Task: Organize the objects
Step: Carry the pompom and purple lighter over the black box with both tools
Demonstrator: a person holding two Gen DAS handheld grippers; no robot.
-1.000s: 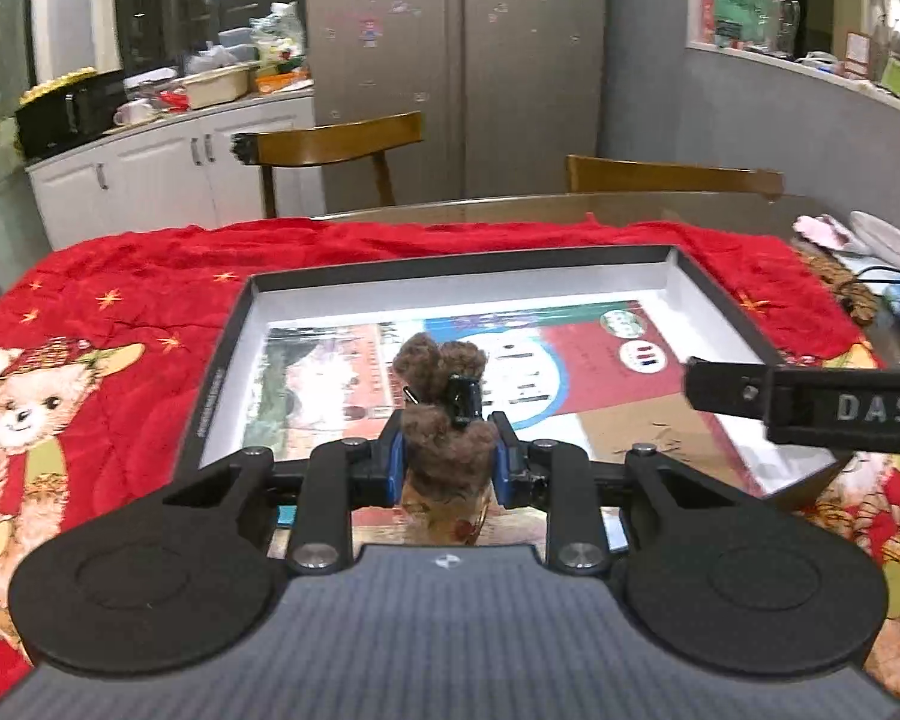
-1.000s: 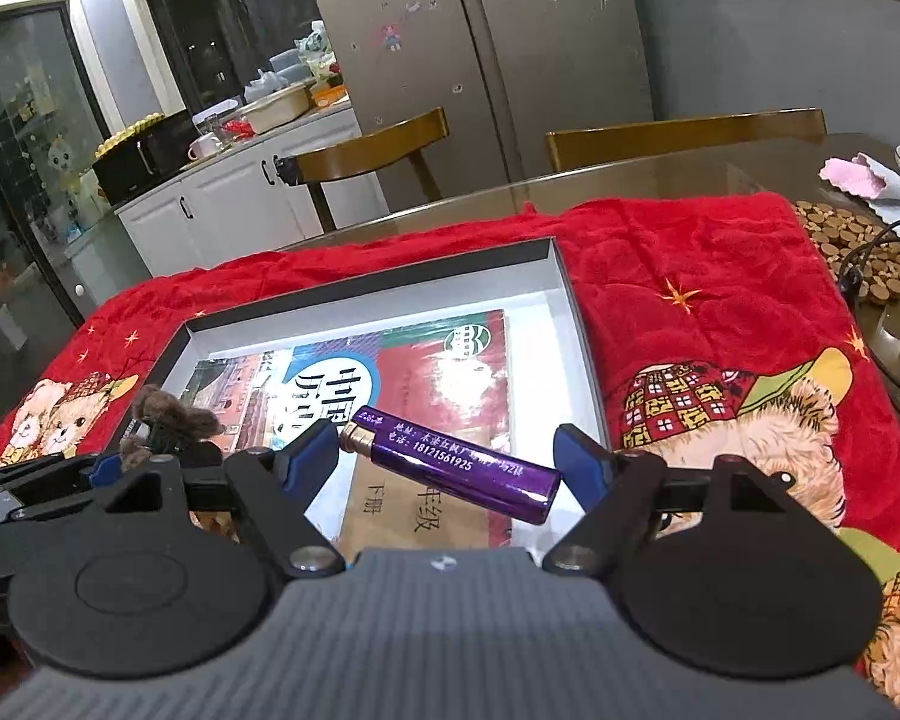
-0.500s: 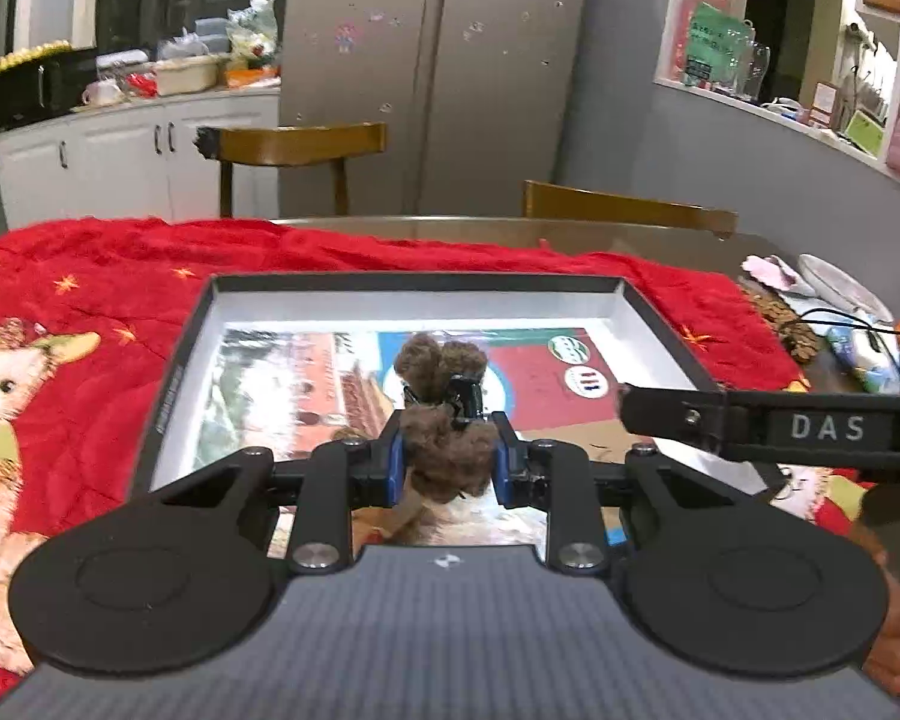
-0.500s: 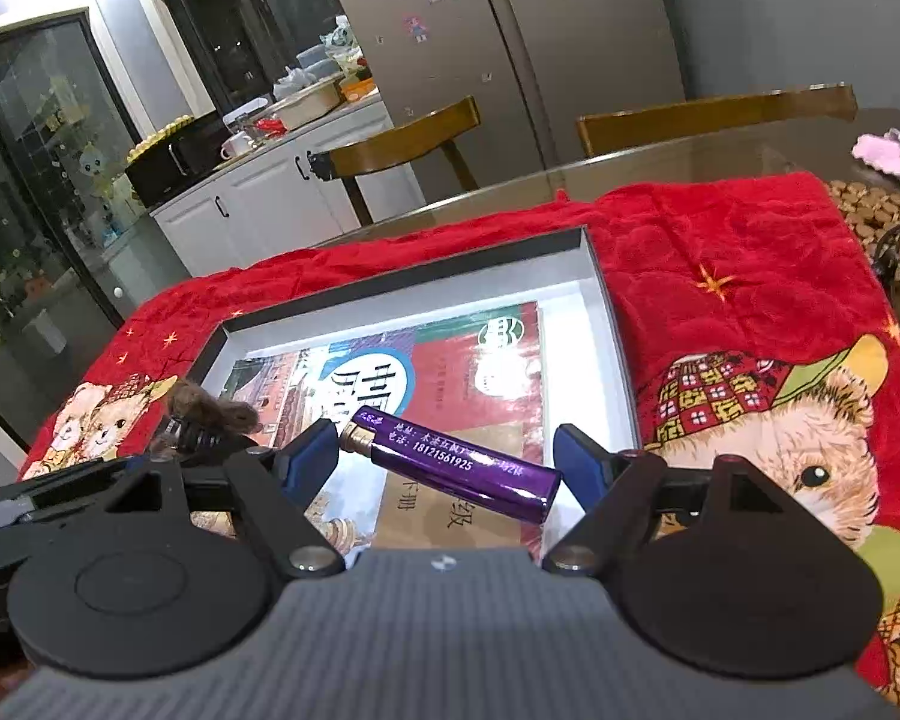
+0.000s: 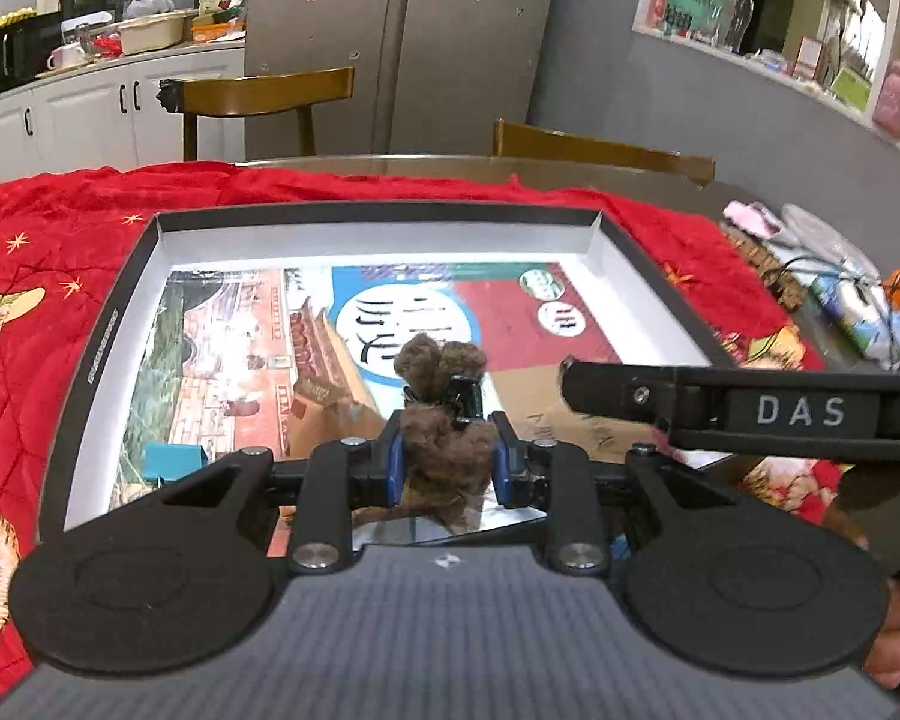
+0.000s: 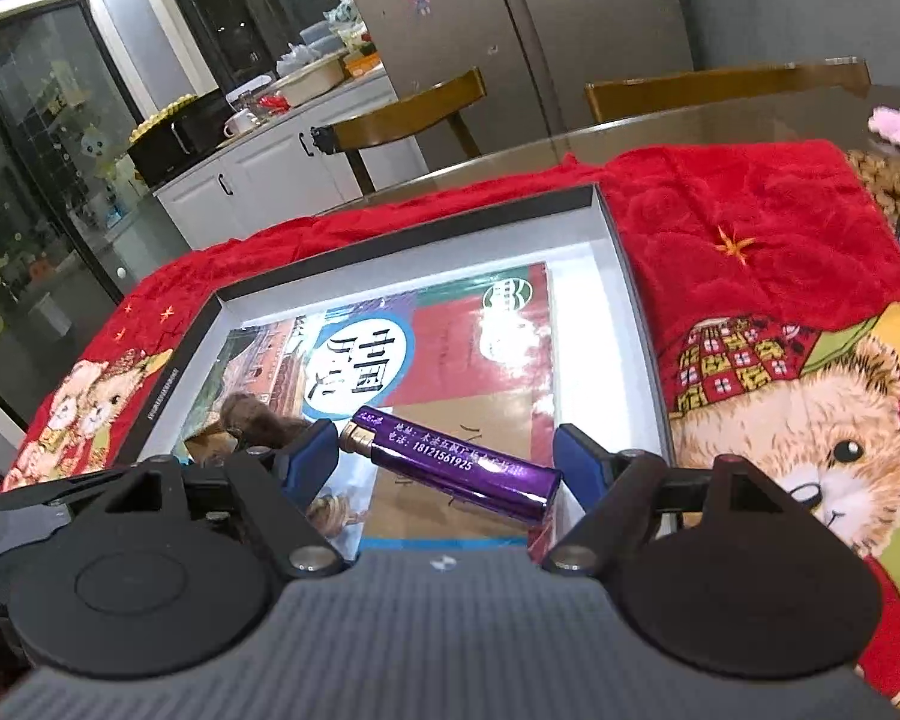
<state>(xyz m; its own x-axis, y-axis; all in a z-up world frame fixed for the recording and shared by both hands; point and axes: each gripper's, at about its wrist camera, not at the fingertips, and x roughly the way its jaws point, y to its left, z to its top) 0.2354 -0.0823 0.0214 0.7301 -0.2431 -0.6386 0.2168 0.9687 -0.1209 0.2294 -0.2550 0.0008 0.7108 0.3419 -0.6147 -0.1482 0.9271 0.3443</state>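
Observation:
A brown fuzzy plush piece with a black clip (image 5: 441, 360) is pinched between the blue pads of my left gripper (image 5: 450, 462), low over the near part of a black-rimmed white box (image 5: 378, 210). My right gripper (image 6: 447, 462) is shut lengthwise on a purple lighter (image 6: 468, 468), also above the box's (image 6: 402, 228) near end. One long black finger (image 5: 750, 411) of the right gripper crosses the left wrist view at the right. The plush piece (image 6: 252, 417) shows left of the lighter in the right wrist view.
A colourful book (image 5: 510, 312) lies flat in the box, with a small teal block (image 5: 171, 459) at its near left. A red bear-print blanket (image 5: 42, 240) covers the table. Two wooden chairs (image 5: 258, 90) stand behind. Cables and clutter (image 5: 858, 300) lie at the right.
The left gripper has swung right and tipped down, so the box fills more of its view. The right gripper's finger reaches further into the left view. Both grips are unchanged.

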